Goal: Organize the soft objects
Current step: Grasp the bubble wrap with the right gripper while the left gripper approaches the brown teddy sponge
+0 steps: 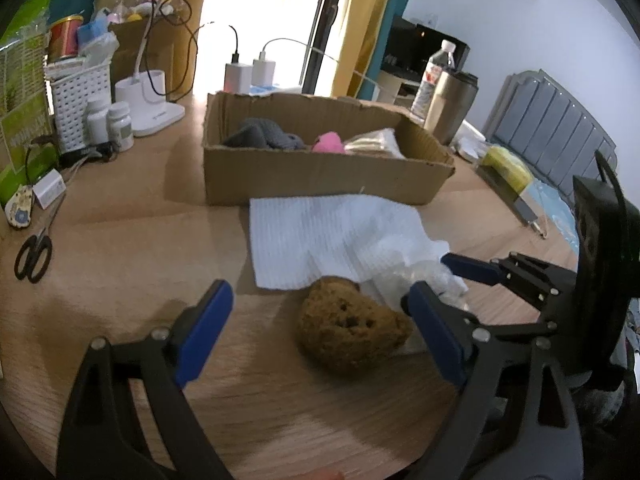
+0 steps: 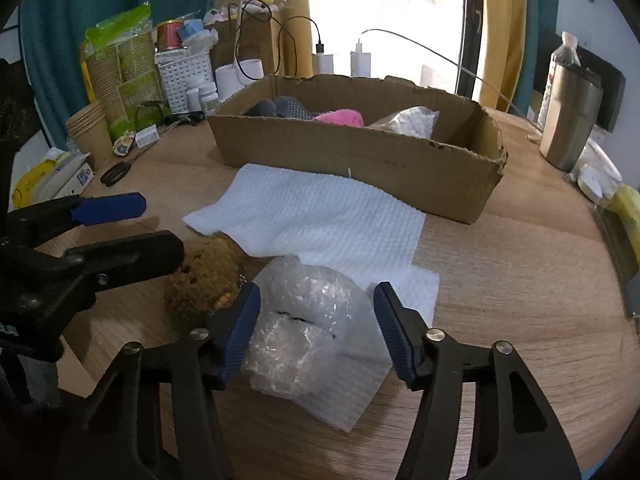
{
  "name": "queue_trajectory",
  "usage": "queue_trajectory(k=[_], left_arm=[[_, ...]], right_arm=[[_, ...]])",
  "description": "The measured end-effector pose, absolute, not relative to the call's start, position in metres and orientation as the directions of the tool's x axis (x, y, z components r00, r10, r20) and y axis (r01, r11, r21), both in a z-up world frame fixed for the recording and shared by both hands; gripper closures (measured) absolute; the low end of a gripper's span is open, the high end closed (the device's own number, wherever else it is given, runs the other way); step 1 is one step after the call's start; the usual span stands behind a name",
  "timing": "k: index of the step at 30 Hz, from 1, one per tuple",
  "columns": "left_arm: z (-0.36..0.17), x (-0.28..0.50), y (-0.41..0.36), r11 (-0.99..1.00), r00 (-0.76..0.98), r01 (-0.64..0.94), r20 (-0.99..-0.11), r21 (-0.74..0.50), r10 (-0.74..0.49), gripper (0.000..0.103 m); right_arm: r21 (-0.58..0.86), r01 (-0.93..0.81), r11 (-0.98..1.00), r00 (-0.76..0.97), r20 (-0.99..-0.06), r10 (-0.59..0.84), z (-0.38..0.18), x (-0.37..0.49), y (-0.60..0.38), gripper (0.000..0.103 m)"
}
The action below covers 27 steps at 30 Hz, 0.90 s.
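While its blue-padded jaws stand spread and grasp nothing, the left gripper (image 1: 320, 312) flanks a brown porous sponge (image 1: 352, 330) on the wooden table (image 1: 120, 240). Jaws likewise released, the right gripper (image 2: 316, 328) straddles a crumpled clear plastic wad (image 2: 300, 332) lying on white textured paper towel (image 2: 320, 216), before a cardboard box (image 2: 360, 152)

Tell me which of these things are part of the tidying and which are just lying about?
Part of the job: brown sponge, bubble wrap, white cloth, cardboard box.

Just lying about: scissors, steel tumbler, water bottle, pill bottles, paper cups.
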<state>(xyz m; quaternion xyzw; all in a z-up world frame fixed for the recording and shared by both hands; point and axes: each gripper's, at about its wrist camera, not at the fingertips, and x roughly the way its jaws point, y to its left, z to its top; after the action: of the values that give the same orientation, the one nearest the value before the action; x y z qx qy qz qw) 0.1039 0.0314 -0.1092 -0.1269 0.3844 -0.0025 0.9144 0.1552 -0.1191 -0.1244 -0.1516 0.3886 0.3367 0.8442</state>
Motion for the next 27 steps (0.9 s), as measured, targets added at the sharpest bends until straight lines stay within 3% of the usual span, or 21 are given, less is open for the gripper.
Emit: queue_trajectory(k=[1,5,24,26,27], left_arm=[[-0.111,0.106,0.03,0.968,0.699,-0.094,-0.708,-0.232,-0.101,0.012],[-0.118,0.112,0.027,0.968,0.679,-0.096,-0.727,-0.231,-0.106,0.012],[-0.141,0.126,0.014,0.977,0.617,-0.122,-0.784,-0.175,-0.063,0.013],[-0.143,0.126,0.014,0.975,0.614,-0.108,-0.785,-0.192,-0.086,0.016],[-0.144,0.126,0.014,0.975,0.612,-0.102,-0.785,-0.199,-0.096,0.026]], right_arm=[[0.015,-0.688,0.726,0.468,-0.755,0.459,-0.124,0.155,-0.121,0.053],[0.034,-0.696,0.717,0.463,-0.742,0.484,-0.121,0.156,-0.125,0.056],[0.039,-0.663,0.747,0.539,-0.668,0.513,-0.091,0.159,-0.157,0.057],[0.038,-0.664,0.747,0.539,-0.669,0.513,-0.092,0.159,-0.156,0.057],[0.037,-0.664,0.746,0.539,-0.668,0.513,-0.091,0.159,-0.156,0.057]])
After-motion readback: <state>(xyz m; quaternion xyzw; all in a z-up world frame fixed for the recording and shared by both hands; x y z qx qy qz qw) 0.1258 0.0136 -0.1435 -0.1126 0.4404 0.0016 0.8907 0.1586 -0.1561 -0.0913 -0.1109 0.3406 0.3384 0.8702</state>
